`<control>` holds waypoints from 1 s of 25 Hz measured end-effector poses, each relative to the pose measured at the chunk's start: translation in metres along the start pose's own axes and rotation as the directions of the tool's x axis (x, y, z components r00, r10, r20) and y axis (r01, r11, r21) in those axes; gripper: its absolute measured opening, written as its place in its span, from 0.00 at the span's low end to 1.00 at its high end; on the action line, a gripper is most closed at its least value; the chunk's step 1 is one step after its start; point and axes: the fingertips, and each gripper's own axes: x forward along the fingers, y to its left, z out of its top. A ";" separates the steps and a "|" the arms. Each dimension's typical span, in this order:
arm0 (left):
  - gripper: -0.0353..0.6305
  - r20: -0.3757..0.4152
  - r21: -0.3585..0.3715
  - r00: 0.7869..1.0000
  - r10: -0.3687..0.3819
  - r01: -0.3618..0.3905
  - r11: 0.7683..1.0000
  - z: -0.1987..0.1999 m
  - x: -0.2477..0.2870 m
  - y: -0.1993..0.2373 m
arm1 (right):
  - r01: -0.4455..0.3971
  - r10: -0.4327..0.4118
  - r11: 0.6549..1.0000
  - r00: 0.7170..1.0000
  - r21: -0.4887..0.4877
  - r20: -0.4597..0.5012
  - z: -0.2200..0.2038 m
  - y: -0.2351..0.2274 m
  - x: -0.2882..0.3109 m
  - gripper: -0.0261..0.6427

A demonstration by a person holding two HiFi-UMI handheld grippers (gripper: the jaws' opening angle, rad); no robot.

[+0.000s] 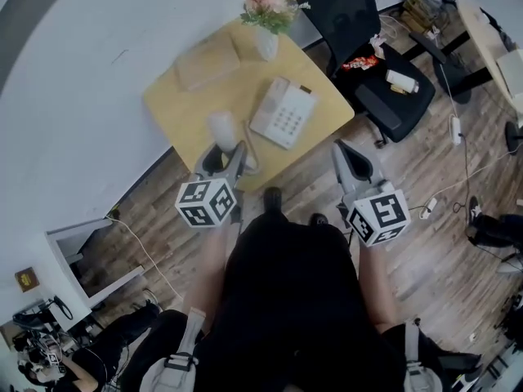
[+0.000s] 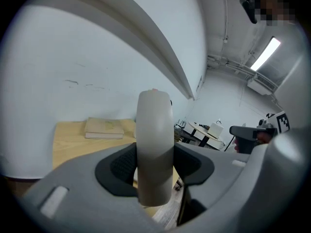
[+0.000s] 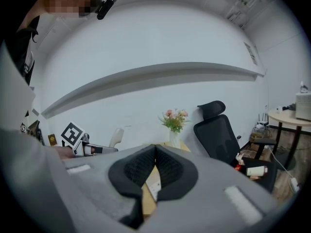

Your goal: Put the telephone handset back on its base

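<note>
The wooden table [image 1: 204, 96] carries the telephone base [image 1: 283, 113], which lies flat with its keypad up. On the far side of the base from the person stands a black office chair [image 1: 351, 15]. Left of the base and further back lies a pale book [image 1: 207, 62], and just behind the base is a vase of flowers [image 1: 267, 43]. The handset [image 2: 154, 144] is off the table, held just left of the base and on the person's side of it. It stands roughly upright in the left gripper [image 2: 154, 168], whose black pads pinch it from both sides about its lower middle, with most of its length rising above the jaws. A thin pale line curving from there toward the base may be its cord [image 1: 252, 155], though it is too small to be sure. The right gripper [image 3: 154, 154] hangs to the right of the base over the floor, its pads pressed together with nothing between them. The handset looks like smooth, hard, rounded plastic, so it is probably light and stiff. It should not crush, but it could twist or slide in a narrow pinch. The waist between its two ends is likely the soundest place to grip it. The textured pads should help, and it would need laying over from upright to sit along the cradle on the left side of the base.
</note>
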 end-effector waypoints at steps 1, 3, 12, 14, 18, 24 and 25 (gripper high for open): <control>0.38 -0.008 0.008 1.000 -0.010 0.011 1.000 0.002 0.004 0.003 | 0.011 -0.011 1.000 1.000 0.004 0.003 0.000 0.000 0.004 0.04; 0.38 -0.026 0.025 0.999 -0.033 0.033 0.999 0.005 0.013 0.008 | 0.033 -0.033 0.999 0.999 0.015 0.010 0.001 0.000 0.010 0.04; 0.38 -0.159 0.098 0.983 -0.090 0.107 0.989 0.008 0.056 0.029 | 0.113 -0.114 0.992 0.993 0.056 0.007 -0.006 0.002 0.033 0.04; 0.38 -0.191 0.109 0.975 -0.112 0.134 0.985 0.004 0.067 0.031 | 0.130 -0.131 0.989 0.991 0.072 0.000 -0.009 0.000 0.035 0.04; 0.38 -0.253 0.139 0.958 -0.137 0.176 0.974 -0.003 0.090 0.031 | 0.147 -0.147 0.982 0.989 0.121 -0.015 -0.014 -0.004 0.037 0.04; 0.38 -0.331 0.204 0.931 -0.154 0.230 0.952 -0.013 0.118 0.025 | 0.180 -0.177 0.972 0.984 0.154 -0.031 -0.022 -0.011 0.036 0.04; 0.38 -0.341 0.218 0.927 -0.153 0.236 0.947 -0.014 0.122 0.025 | 0.180 -0.176 0.971 0.984 0.158 -0.035 -0.024 -0.011 0.037 0.04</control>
